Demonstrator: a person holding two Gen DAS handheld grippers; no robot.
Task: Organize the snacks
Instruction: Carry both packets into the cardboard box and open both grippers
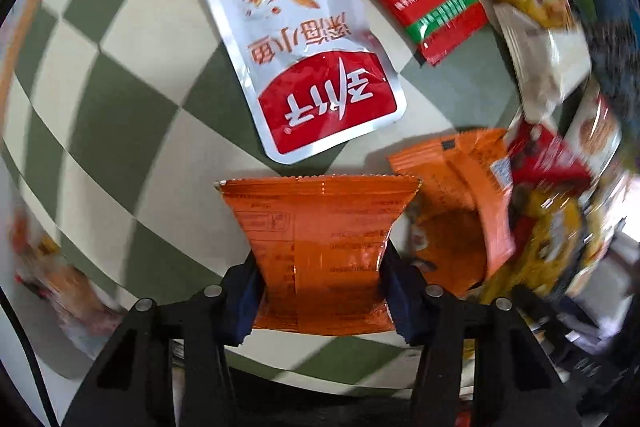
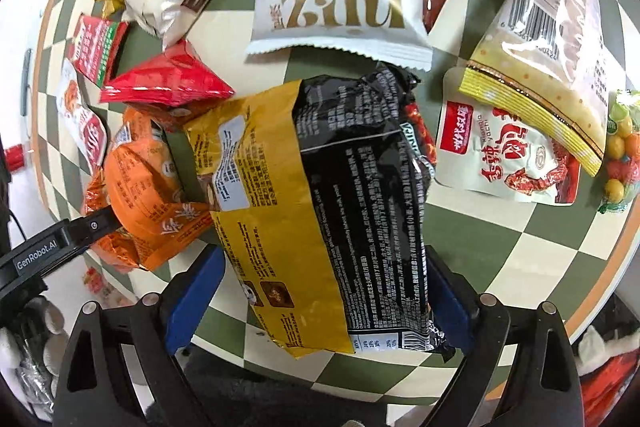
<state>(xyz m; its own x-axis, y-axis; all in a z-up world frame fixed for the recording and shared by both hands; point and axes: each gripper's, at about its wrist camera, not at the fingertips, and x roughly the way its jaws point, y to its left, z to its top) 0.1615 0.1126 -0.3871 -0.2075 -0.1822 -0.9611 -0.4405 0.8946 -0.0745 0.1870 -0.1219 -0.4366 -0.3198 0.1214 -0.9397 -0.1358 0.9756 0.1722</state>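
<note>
Both grippers, left [image 1: 320, 287] and right [image 2: 316, 301]: black angular frames, blue finger pads [image 2: 192, 301], silver screws (four each).

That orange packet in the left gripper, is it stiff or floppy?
Probably floppy: the orange packet pinches into a waist between the left gripper fingers. Likely light, since its top edge stands unsupported. The glossy film may be slippery.

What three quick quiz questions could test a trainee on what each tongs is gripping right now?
1. True or false: the left tongs are shut on an orange packet.
2. What do the right tongs hold? A) cookie bag B) yellow and black bag C) red packet
3. Fill in: the snacks lie on a green and cream ____ tablecloth.

Key: 1 true; 2 B; 3 checkered.
</note>
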